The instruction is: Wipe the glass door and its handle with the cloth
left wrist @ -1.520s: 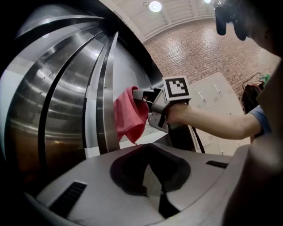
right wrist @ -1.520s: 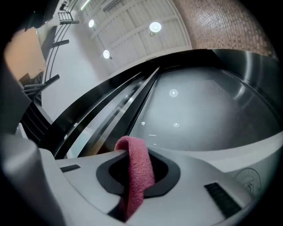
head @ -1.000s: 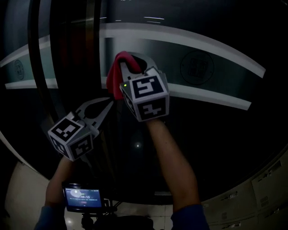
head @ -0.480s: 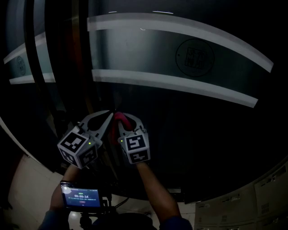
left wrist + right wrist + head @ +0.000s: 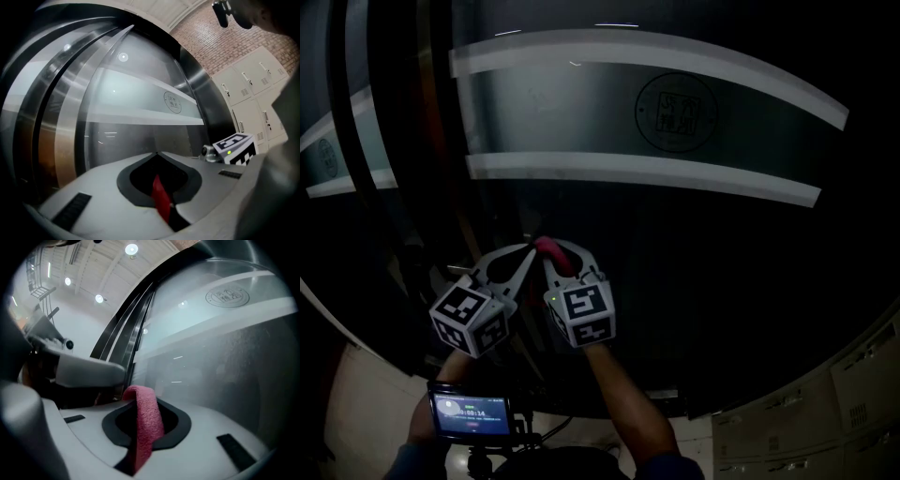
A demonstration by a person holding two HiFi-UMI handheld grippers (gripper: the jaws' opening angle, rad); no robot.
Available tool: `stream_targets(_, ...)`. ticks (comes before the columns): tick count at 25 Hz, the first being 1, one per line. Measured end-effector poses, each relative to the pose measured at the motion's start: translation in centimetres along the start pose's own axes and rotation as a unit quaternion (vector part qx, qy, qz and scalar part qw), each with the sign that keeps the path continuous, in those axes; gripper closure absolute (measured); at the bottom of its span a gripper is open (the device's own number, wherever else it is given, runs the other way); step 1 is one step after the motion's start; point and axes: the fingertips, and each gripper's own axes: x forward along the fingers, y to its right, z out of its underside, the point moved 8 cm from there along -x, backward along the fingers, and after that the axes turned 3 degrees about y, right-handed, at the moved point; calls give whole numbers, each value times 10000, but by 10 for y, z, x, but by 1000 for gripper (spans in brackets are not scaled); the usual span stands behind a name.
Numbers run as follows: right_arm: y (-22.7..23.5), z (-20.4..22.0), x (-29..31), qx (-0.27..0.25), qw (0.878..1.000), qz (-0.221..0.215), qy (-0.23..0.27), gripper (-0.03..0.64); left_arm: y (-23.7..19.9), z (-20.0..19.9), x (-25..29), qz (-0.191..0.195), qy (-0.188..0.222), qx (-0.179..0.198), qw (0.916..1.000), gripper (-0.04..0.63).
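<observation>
Right gripper view: cloth (image 5: 143, 420) pinched lengthwise in jaws, toward glass door (image 5: 220, 348).

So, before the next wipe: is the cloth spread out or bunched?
Bunched: the cloth is a narrow folded strip pinched in the right gripper's shut jaws.

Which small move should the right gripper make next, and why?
Probably sweep the right gripper rightward along the glass door: its jaws are shut on the cloth low down, and the left gripper, shut on a red strip, crowds its left.
</observation>
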Motion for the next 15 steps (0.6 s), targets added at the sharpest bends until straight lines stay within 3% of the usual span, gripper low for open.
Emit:
stream_targets(6, 38, -121, -16, -176, 9970, -32, 757, 591, 5, -23, 20, 243, 160, 141, 9995, 584)
stream_targets(9, 54, -197, -15, -676, 9923, -131, 1033, 591, 8, -38, 29, 297, 331, 74, 9990, 584)
stream_targets(12, 73, -257, -10, -1218, 9851, 89, 1214, 591, 9, -50, 39, 337, 454, 53, 9984, 584)
stream_targets(15, 91, -301, -5, -1433, 9806, 269, 1307, 589, 9, -63, 49, 409, 541, 157, 9976, 584)
